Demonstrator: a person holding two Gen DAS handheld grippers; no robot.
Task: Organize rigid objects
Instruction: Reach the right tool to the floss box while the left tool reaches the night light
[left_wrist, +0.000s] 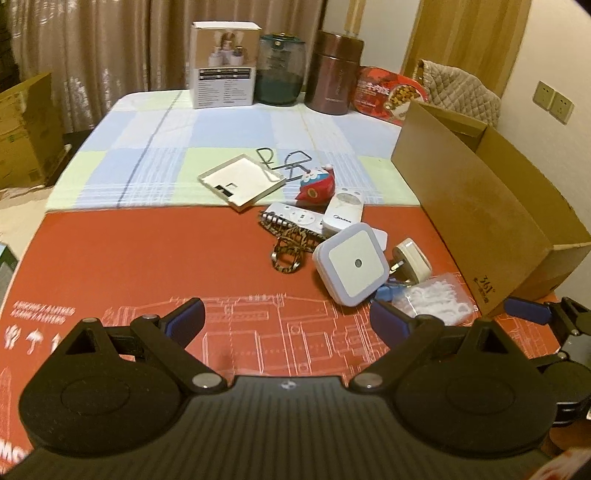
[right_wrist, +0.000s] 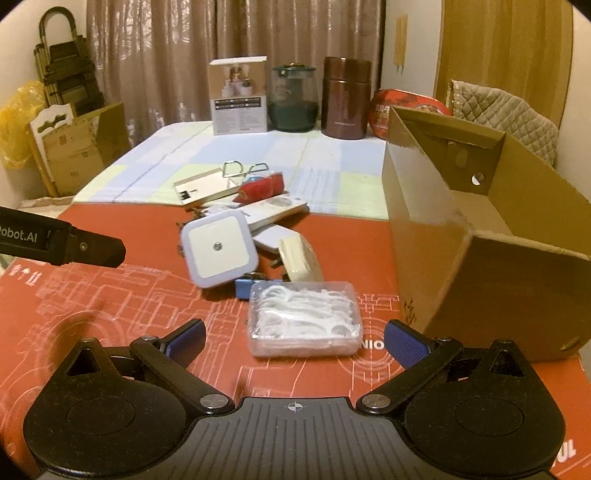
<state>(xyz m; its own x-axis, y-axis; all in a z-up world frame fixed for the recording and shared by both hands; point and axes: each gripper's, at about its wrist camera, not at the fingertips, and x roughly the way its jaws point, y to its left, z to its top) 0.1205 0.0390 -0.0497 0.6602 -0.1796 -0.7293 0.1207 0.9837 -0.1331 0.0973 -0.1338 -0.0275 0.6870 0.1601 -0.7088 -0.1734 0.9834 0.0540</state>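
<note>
Looks like pickup is just starting: right gripper (right_wrist: 295, 341) spread wide w/ floss box (right_wrist: 304, 319) just ahead. Left gripper (left_wrist: 288, 319) also spread, empty. Next: close on it, then cardboard box (right_wrist: 480, 236).

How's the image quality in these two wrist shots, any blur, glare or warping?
Left wrist view: dim warm indoor light, strong fisheye bending of the table edge, soft focus on the far jars. Right wrist view: same barrel warp with dark corners, slight sheen on the clear floss box, cardboard box edges curved.
</note>
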